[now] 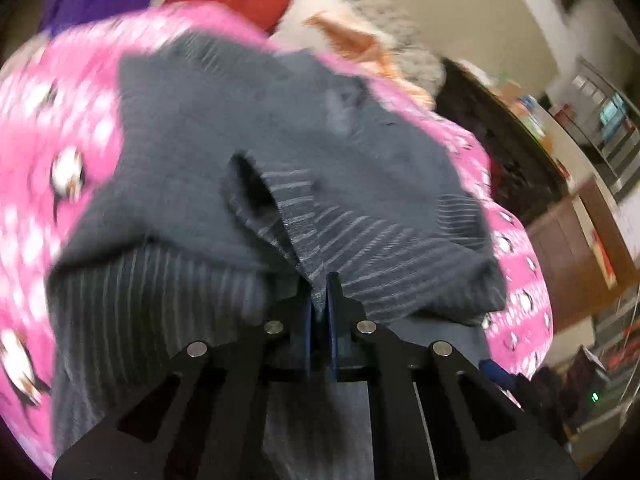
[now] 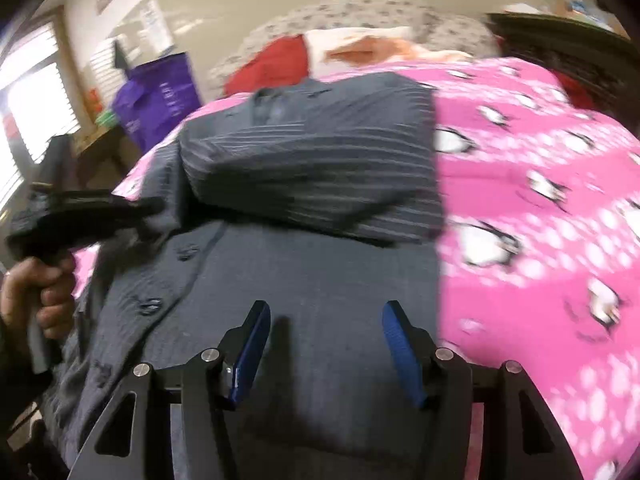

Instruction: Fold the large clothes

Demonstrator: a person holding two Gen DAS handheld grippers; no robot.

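A: Where is the dark grey striped button-up shirt [image 2: 304, 184] relative to your claws?

B: It lies spread over the bright pink penguin-print blanket [image 2: 540, 216]. Your left gripper [image 1: 320, 312] has its blue-padded fingers pressed together on a ribbed fold of the shirt [image 1: 280, 168] — the cloth rises straight out from between the tips, bunched and lifted ahead of you.

A: And the right one?

B: Your right gripper [image 2: 322, 320] hangs wide open just above the shirt's flat front, next to the button placket [image 2: 168, 280], holding nothing. A folded-over part of the shirt sits further ahead of it. In the right wrist view your left hand [image 2: 38, 292] shows at the shirt's left edge, gripping the handle.

A: Any containers?

B: A purple fabric bag [image 2: 160, 100] stands beyond the blanket's far left corner — what it holds cannot be made out. Behind the blanket lie a red cloth [image 2: 276, 64] and an orange-and-white one [image 2: 360, 50], both blurred.
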